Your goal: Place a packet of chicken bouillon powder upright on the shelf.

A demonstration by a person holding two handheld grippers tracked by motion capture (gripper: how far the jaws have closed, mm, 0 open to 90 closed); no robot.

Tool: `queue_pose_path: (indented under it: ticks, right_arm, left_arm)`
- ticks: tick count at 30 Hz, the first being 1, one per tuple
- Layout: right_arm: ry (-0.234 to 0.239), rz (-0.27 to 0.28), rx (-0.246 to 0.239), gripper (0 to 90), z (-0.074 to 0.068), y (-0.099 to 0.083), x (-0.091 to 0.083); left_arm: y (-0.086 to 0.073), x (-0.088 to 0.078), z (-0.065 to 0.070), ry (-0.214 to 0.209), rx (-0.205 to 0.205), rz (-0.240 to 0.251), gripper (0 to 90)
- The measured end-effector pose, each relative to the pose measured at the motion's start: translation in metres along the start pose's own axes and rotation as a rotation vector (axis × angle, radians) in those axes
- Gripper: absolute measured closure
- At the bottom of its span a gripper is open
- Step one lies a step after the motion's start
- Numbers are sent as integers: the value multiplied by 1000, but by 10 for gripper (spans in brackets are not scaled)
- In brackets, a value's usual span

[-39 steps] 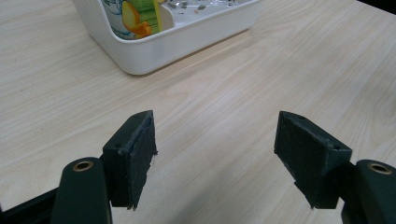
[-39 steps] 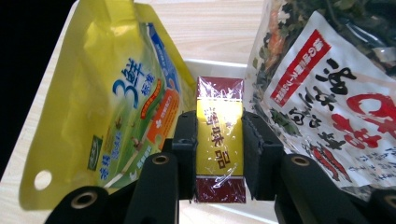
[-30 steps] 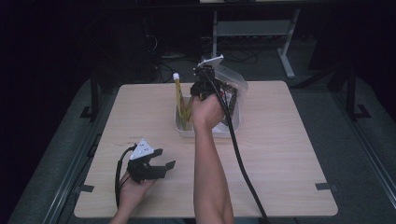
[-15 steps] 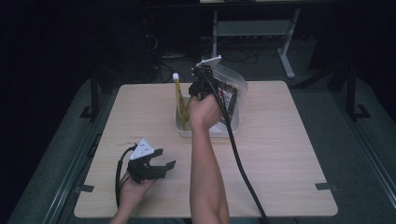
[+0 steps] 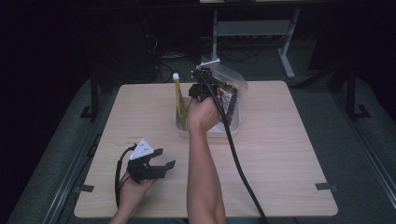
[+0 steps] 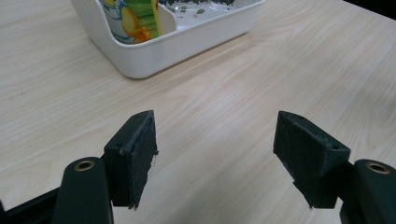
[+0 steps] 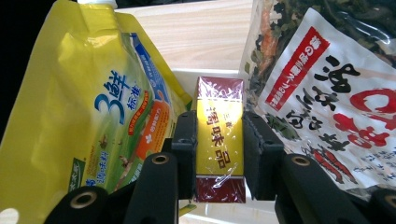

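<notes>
Your white bin [image 5: 183,125] sits at the table's [image 5: 289,154] far middle; inside, your right gripper [image 7: 218,140] clasps the gold box [image 7: 219,140] between the yellow pouch [image 7: 88,107] and seaweed bag [image 7: 327,88], print legible in the right gripper view. Near left, your left gripper [image 5: 156,164] gapes empty.

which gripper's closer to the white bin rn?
Right. The right gripper is at the white bin, clamping a small gold box there. The left gripper rests open on the table's near edge, well short of it.
</notes>
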State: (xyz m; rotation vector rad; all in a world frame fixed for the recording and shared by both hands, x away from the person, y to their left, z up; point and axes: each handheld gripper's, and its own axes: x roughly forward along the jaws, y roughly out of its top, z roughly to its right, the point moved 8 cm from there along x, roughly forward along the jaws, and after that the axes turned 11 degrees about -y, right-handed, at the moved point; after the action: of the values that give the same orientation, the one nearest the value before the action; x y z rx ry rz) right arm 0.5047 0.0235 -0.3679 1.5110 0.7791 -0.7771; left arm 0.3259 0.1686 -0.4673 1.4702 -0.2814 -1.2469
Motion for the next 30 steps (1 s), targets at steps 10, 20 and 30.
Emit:
queue_pose_path:
  ticks: [10, 20, 30]
  right_arm:
    - [30, 12, -11, 624, -5, -3, -2]
    - [65, -20, -33, 635, -14, -9, 3]
    - [106, -19, -47, 592, -12, -8, -1]
  left_arm:
    - [0, 0, 0, -3, 0, 1, 300]
    - [0, 0, 0, 0, 0, 2, 301]
    - [-1, 1, 0, 0, 2, -8, 300]
